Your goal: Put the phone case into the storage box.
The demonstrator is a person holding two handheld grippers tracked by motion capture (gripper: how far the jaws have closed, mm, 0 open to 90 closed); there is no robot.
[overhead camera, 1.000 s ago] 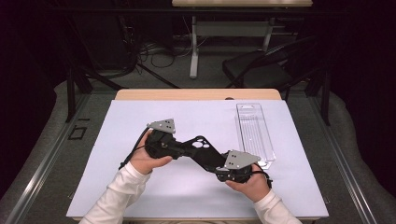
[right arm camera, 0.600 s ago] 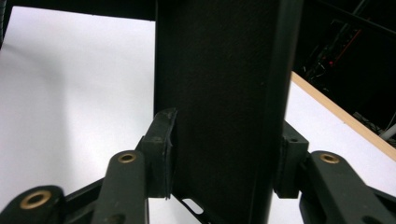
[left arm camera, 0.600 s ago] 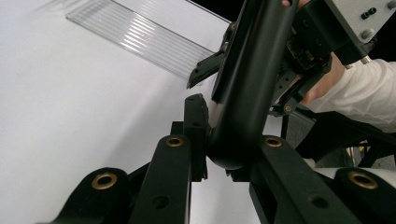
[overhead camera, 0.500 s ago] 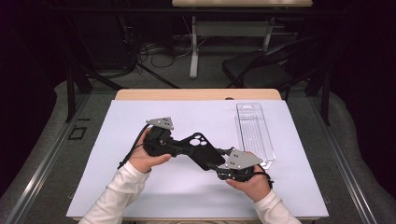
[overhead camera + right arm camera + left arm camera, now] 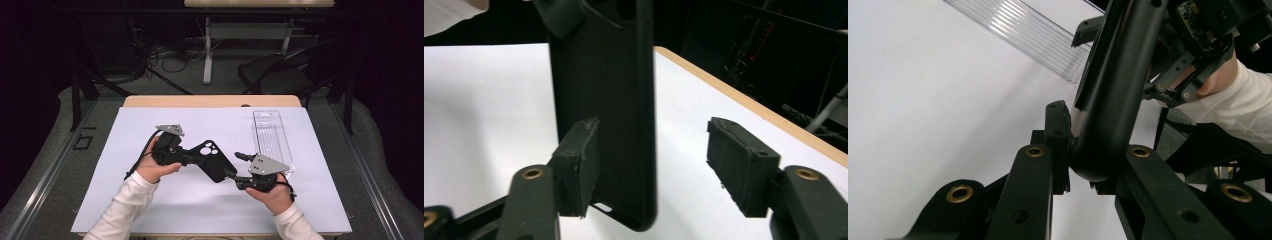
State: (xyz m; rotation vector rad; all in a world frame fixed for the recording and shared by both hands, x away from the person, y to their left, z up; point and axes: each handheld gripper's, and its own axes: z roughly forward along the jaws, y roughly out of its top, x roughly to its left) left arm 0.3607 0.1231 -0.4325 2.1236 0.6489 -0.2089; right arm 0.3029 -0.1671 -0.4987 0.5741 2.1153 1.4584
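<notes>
A black phone case point(image 5: 212, 159) with round camera holes hangs above the white mat between my two grippers. My left gripper point(image 5: 192, 157) is shut on the case's left end; in the left gripper view its jaws point(image 5: 1088, 150) clamp the case's rounded edge point(image 5: 1113, 100). My right gripper point(image 5: 236, 166) is at the case's lower right corner. Its jaws have just been opening and now stand open. In the right gripper view the case point(image 5: 609, 100) stands between the pads of the gripper point(image 5: 654, 167), close against the left pad point(image 5: 579, 165) and well apart from the right pad point(image 5: 739, 165).
A clear plastic tray point(image 5: 272, 140) with a ribbed floor lies on the white mat point(image 5: 125, 200) to the right, just behind my right hand. The table's wooden far edge point(image 5: 210, 101) borders the mat. Beyond it are dark floor, cables and table legs.
The right gripper's jaws have spread apart from the case's lower right corner. The left gripper keeps its grip, and the case has barely moved.
</notes>
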